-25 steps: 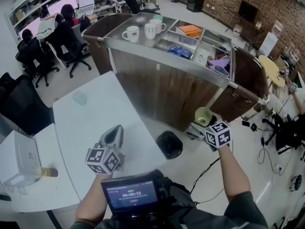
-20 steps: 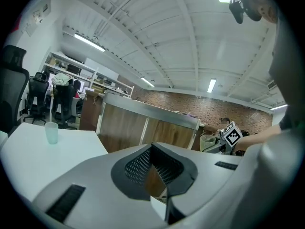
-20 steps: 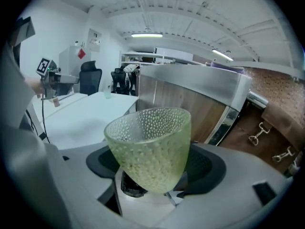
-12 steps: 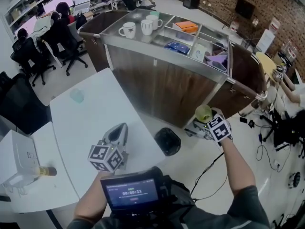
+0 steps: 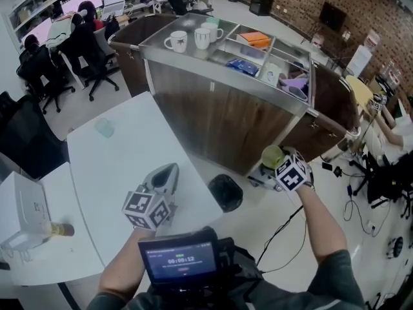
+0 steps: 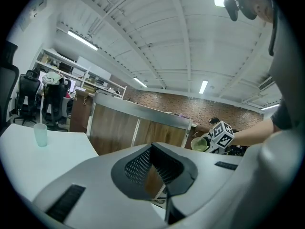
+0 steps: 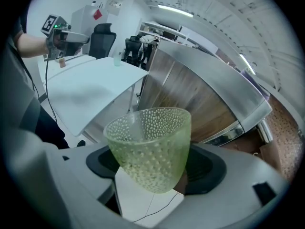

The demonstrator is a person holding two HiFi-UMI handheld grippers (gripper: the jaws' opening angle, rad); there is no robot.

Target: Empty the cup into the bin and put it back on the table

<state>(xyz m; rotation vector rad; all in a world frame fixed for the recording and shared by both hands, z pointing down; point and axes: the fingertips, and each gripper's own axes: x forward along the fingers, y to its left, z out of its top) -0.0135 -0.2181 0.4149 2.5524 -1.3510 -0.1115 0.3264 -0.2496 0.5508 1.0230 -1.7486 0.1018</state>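
A green dotted glass cup (image 7: 150, 144) sits between the jaws of my right gripper (image 7: 152, 173), which is shut on its lower part. The cup's mouth points away from the camera, slightly tilted. In the head view the cup (image 5: 272, 155) and right gripper (image 5: 276, 165) hang over the floor, right of a black bin (image 5: 225, 192) beside the white table (image 5: 122, 166). My left gripper (image 5: 165, 175) hovers over the table's near corner, its jaws together and holding nothing. The left gripper view shows its jaws (image 6: 159, 168) and the cup (image 6: 199, 144) far off.
A wood-fronted counter (image 5: 219, 118) with a steel top and mugs (image 5: 177, 42) stands just behind the bin. A pale cup (image 5: 104, 128) stands on the table's far side. A bottle (image 5: 58, 229) lies at the left. Cables (image 5: 284, 228) trail on the floor.
The right gripper with the cup has shifted a little to the left, and the cup's mouth has turned more sideways. The left gripper stays over the table corner.
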